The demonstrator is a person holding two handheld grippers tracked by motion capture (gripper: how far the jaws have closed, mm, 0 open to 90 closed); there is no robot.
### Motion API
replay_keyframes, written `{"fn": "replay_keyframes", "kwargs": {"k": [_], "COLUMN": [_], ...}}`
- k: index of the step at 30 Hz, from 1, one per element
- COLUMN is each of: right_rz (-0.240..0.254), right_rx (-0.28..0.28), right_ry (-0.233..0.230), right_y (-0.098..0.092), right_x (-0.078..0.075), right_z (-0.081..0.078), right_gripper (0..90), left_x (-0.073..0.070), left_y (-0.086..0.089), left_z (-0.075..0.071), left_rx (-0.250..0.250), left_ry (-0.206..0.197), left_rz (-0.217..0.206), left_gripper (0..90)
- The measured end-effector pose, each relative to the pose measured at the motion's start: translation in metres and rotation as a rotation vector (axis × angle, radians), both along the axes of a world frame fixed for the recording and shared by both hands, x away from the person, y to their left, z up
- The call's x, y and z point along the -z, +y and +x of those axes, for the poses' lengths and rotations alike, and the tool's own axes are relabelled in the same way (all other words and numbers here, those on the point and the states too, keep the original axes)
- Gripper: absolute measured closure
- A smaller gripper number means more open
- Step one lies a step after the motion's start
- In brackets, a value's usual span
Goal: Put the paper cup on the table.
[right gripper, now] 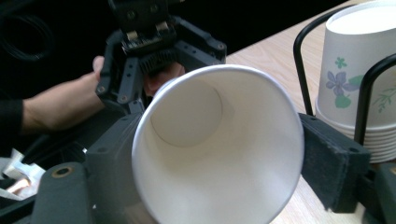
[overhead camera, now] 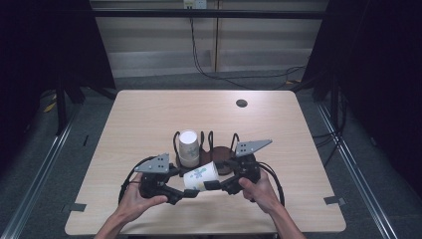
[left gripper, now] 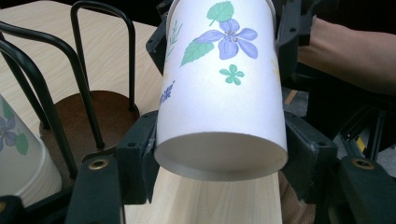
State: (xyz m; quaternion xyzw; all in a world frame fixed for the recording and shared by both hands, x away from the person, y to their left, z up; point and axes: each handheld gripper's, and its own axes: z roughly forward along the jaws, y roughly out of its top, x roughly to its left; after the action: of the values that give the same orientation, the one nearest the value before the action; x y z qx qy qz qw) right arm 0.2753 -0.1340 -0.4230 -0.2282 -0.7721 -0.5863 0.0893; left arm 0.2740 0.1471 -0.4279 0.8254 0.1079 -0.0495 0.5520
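1. Gripping the base end of a white paper cup with purple flower print (overhead camera: 200, 176), the left gripper (overhead camera: 185, 193) has its jaws pressed on both sides.
2. Right gripper (overhead camera: 215, 185) jaws bracket the cup's rim end, pads against it; cup lies sideways above the light wooden table (overhead camera: 149, 114).
3. Behind: black wire cup rack on brown base (overhead camera: 219, 149), stack of upturned matching cups (overhead camera: 188, 148) inside.
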Motion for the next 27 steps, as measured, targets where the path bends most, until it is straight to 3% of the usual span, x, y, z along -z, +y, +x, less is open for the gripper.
{"fn": "replay_keyframes", "kwargs": {"k": [7, 17, 21, 23, 27], "right_rz": [-0.005, -0.017, -0.023, -0.023, -0.032], "right_rx": [0.004, 0.013, 0.022, 0.024, 0.041], "right_ry": [-0.021, -0.033, -0.029, -0.029, -0.036], "right_y": [0.0, 0.0012, 0.001, 0.0008, -0.0009], "right_x": [-0.0006, -0.0021, -0.0023, -0.0024, -0.0037], "right_z": [-0.0003, -0.003, -0.0025, -0.0023, -0.0026], "right_gripper": [25.0, 27.9, 28.1, 28.2, 28.3], "left_x": [0.004, 0.0055, 0.0043, 0.005, 0.007], "left_y": [0.0003, -0.0005, 0.002, 0.0031, 0.0051], "left_z": [0.0034, 0.0019, 0.0028, 0.005, 0.0073], "left_rx": [0.012, -0.018, -0.064, -0.072, -0.069], "left_ry": [0.027, 0.007, -0.013, 0.011, 0.048], "left_rz": [0.015, 0.038, 0.063, 0.062, 0.077], "left_gripper": [36.1, 31.2, 23.2, 16.6, 16.6]}}
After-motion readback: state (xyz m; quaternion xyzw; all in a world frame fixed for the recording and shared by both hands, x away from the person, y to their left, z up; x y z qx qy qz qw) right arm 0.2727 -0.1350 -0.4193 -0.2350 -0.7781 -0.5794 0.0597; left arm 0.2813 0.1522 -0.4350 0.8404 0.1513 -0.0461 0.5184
